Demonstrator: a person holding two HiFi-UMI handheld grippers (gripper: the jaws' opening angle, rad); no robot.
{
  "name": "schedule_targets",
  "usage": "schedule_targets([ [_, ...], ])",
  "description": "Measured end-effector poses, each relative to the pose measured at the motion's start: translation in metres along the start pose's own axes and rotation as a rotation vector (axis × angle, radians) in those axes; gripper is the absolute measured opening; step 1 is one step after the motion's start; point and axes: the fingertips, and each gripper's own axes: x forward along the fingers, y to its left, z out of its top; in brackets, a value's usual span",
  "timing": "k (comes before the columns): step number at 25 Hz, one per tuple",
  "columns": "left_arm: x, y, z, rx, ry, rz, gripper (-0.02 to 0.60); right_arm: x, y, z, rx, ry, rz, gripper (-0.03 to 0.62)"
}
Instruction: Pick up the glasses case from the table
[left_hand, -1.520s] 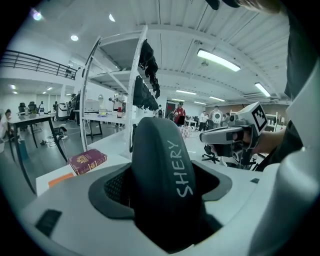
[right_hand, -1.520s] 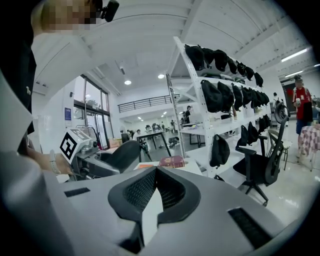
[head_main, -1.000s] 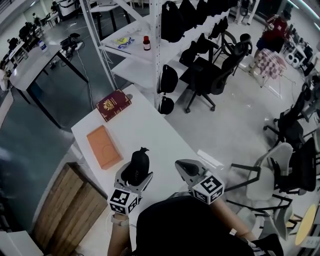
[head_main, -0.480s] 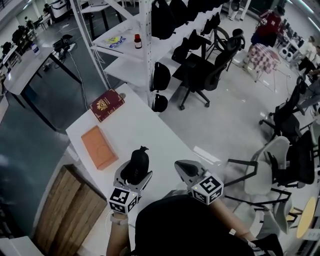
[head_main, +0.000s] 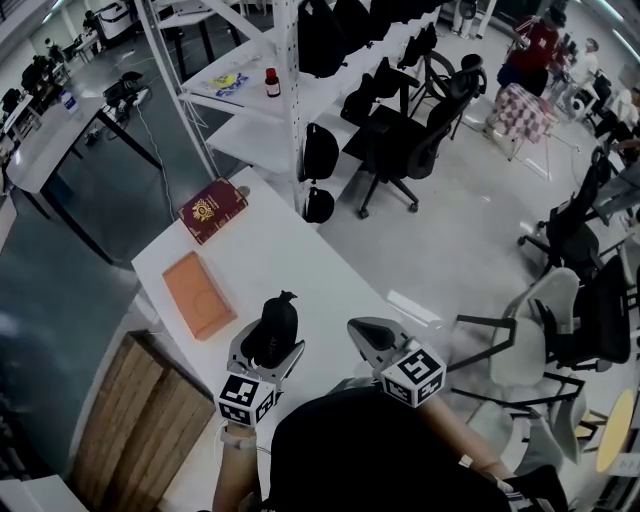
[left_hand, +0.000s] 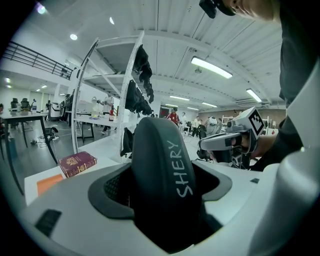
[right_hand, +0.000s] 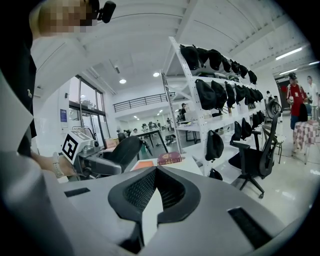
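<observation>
Still – L gripper (left_hand: 164, 192) clamps glasses case (left_hand: 159, 150) (no shift) | R gripper (right_hand: 156, 175) closed, empty

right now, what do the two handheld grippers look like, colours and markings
Both the left gripper and right gripper have pale grey plastic bodies with dark ribbed rubber pads. Each carries a white cube printed with black square markers. The person wears a dark top.

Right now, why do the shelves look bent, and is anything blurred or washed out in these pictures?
Left gripper view: the wide lens bows the shelf rack and blackens the corners; a ceiling light glares, yet the lettering on the glasses case reads sharp. Right gripper view: same bowing and dark corners. Head view: milder curving, evenly lit.
</observation>
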Motion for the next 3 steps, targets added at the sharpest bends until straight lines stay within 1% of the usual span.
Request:
schedule_targets([
  [3,-0.0013,-0.0003,-0.0017,0.001,0.002,-0.001,0.368,0.0004,0.0014,-0.0002,-0.001,-0.001,0.0,0.028],
])
